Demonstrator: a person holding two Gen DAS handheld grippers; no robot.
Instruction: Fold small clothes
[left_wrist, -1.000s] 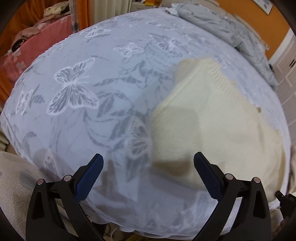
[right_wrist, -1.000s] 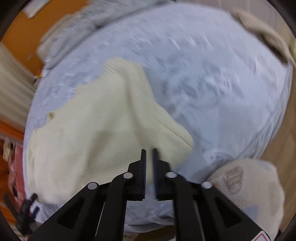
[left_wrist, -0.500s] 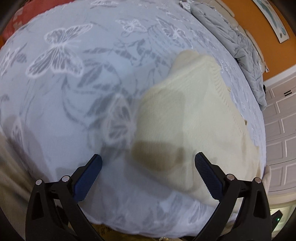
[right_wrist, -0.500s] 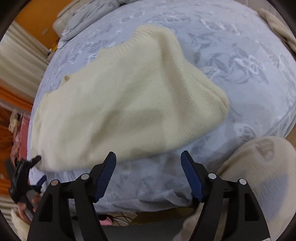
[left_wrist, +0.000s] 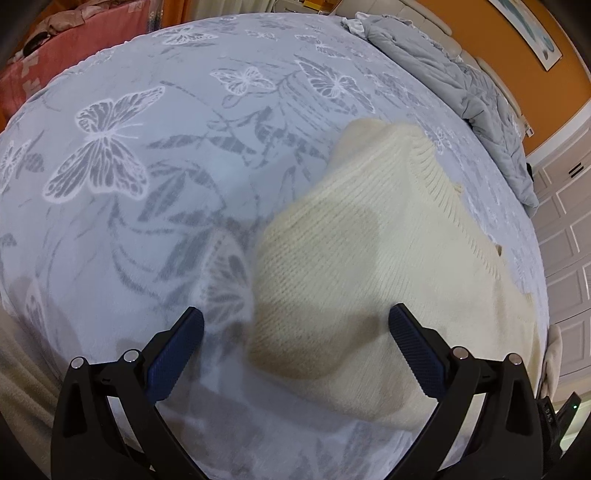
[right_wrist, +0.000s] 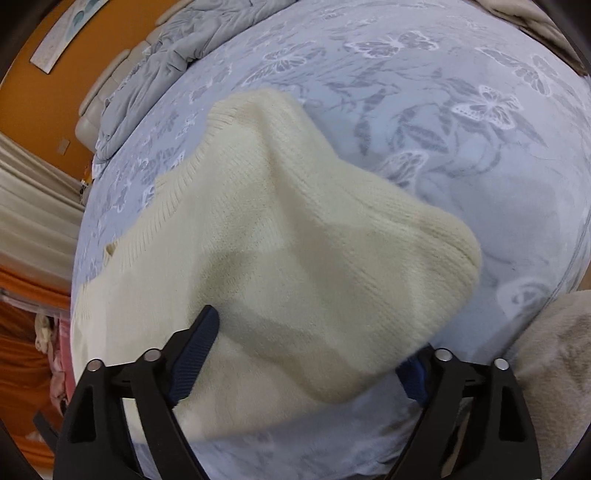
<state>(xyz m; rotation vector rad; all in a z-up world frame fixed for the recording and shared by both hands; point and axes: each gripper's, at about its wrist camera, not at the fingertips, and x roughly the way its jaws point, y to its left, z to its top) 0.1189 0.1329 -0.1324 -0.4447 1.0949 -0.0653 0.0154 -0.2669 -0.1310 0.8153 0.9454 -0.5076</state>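
Observation:
A cream knitted sweater (left_wrist: 369, 258) lies on the pale blue butterfly-print bedcover (left_wrist: 147, 166), partly folded over itself, with a ribbed edge along its far side. My left gripper (left_wrist: 295, 347) is open and empty, its jaws straddling the sweater's near folded corner. In the right wrist view the sweater (right_wrist: 288, 240) fills the middle. My right gripper (right_wrist: 306, 354) is open and empty, low over the sweater's near edge; the cloth hides part of the right finger.
A crumpled grey quilt (left_wrist: 461, 81) lies along the far side of the bed below an orange wall. A beige fleece blanket (right_wrist: 554, 362) sits at the bed's near corner. Pink bedding (left_wrist: 55, 48) lies beyond the left edge. White cabinet doors (left_wrist: 565, 229) stand at right.
My right gripper has opened from shut, letting go of the sweater, and has drawn in low over its near edge. My left gripper stayed open and shifted slightly over the folded corner.

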